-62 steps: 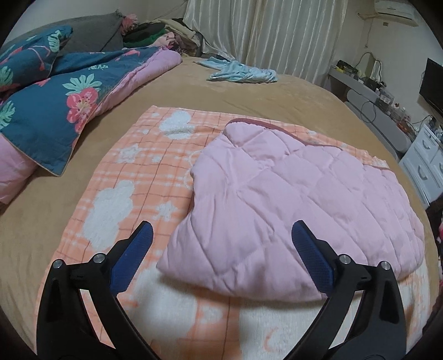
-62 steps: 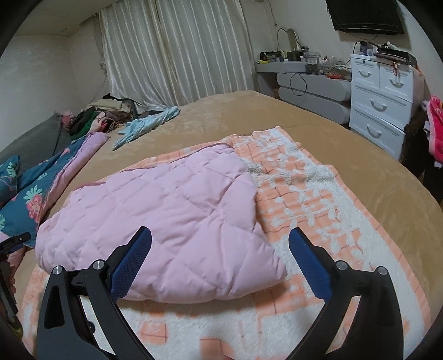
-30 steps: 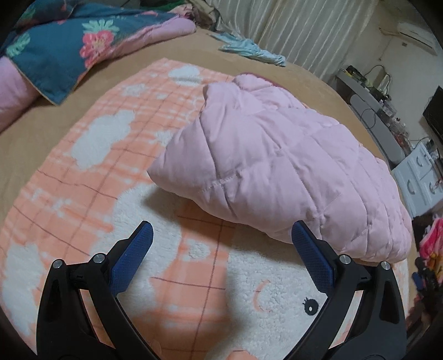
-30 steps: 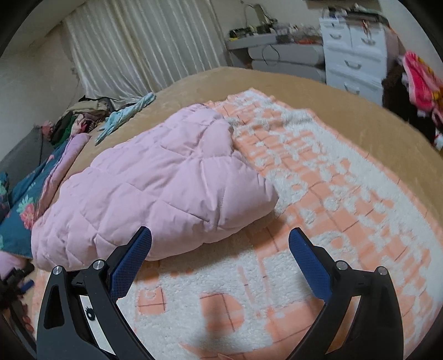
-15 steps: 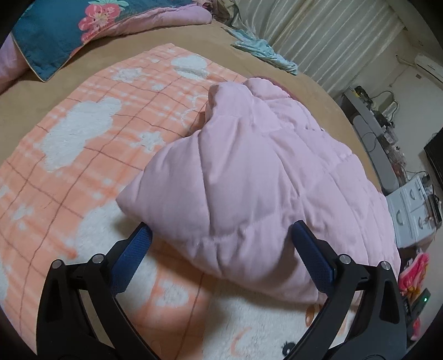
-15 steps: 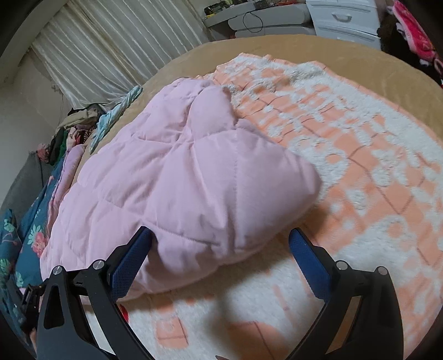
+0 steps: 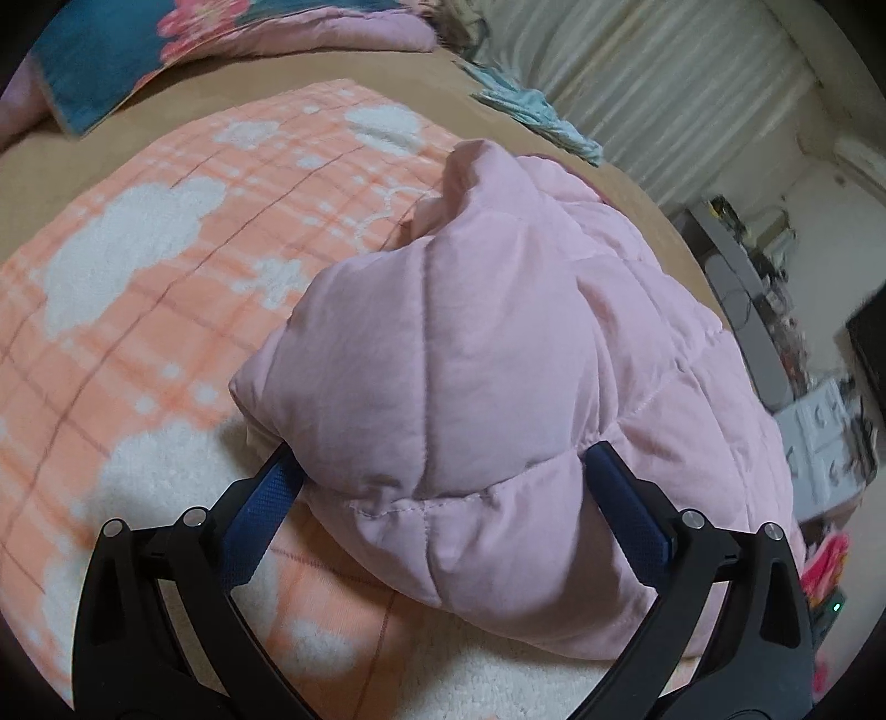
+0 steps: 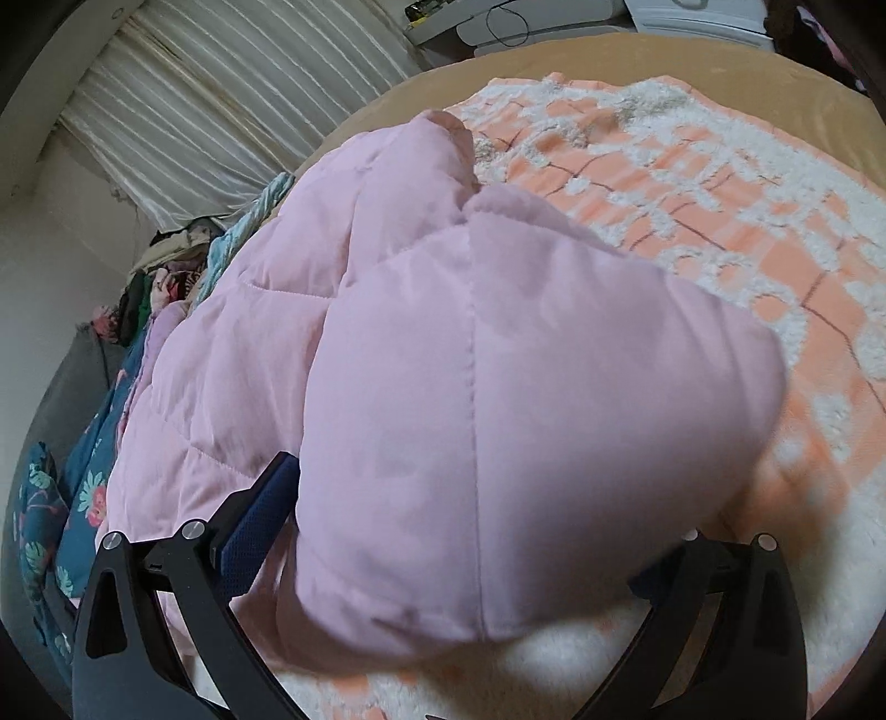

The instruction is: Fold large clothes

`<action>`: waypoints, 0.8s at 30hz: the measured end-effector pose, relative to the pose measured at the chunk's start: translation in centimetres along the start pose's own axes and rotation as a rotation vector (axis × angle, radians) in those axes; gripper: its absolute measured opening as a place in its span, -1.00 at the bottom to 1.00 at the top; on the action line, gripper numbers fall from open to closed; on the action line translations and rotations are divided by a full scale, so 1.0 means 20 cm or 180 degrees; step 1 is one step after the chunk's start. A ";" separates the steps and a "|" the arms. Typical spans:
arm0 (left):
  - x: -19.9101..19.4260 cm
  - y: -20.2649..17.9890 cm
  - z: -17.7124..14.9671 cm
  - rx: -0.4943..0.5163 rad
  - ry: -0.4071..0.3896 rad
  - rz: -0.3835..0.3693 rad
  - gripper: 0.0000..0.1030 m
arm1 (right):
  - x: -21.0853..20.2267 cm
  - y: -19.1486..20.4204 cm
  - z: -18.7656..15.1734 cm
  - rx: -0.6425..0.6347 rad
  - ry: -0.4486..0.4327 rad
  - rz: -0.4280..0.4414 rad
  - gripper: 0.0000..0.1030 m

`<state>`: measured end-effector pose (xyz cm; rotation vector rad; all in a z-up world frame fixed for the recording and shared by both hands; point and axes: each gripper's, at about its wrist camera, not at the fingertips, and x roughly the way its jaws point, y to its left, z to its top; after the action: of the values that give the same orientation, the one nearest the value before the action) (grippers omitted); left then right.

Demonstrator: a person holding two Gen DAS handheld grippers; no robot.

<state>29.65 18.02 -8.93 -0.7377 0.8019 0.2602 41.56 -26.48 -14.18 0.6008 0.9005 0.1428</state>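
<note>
A bed [image 7: 183, 94] with a tan cover fills a bedroom with pale curtains [image 8: 232, 83] at the far side, and an orange-and-white plaid fleece blanket [image 7: 138, 266] is spread flat on top of it. On that blanket lies a pink quilted jacket [image 7: 498, 343], folded into a puffy bundle; its long axis runs across the bed from one gripper to the other, and a rounded corner of the near edge points toward each camera. The left gripper [image 7: 443, 482] has its jaws spread wide, with one corner of the jacket bulging in between the blue pads [image 7: 260, 509], the fabric touching both but not pinched flat. The right gripper [image 8: 465, 554] is likewise spread apart around the opposite corner, which swells up over it and hides the right-hand pad almost wholly. A teal floral quilt [image 7: 111, 50] lies bunched near the head of the bed, and a light blue garment [image 7: 542, 116] rests on the tan cover beyond the jacket.
</note>
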 end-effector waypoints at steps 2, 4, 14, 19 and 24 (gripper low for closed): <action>0.01 0.04 -0.03 -0.0278 0.0058 -0.0084 0.84 | 0.01 0.01 0.00 -0.0038 -0.0018 -0.0004 0.92; 0.05 0.09 -0.05 -0.0607 0.0151 -0.0292 0.84 | 0.02 0.02 0.00 -0.0068 -0.0032 -0.0008 0.92; 0.07 -0.01 0.02 -0.0386 0.0041 -0.0414 0.23 | -0.03 0.13 0.00 -0.0501 -0.0107 0.0108 0.07; -0.03 -0.16 0.05 0.0077 -0.0128 -0.0272 -0.33 | -0.11 0.25 0.00 -0.0959 -0.0241 0.0013 -0.33; -0.16 -0.28 0.06 0.0482 -0.0279 -0.0138 -0.50 | -0.20 0.35 0.00 -0.1280 -0.0383 -0.0021 -0.45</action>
<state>30.86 14.99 -3.20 -0.5966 0.7133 0.1893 40.00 -21.99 -7.62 0.2293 0.7302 0.2713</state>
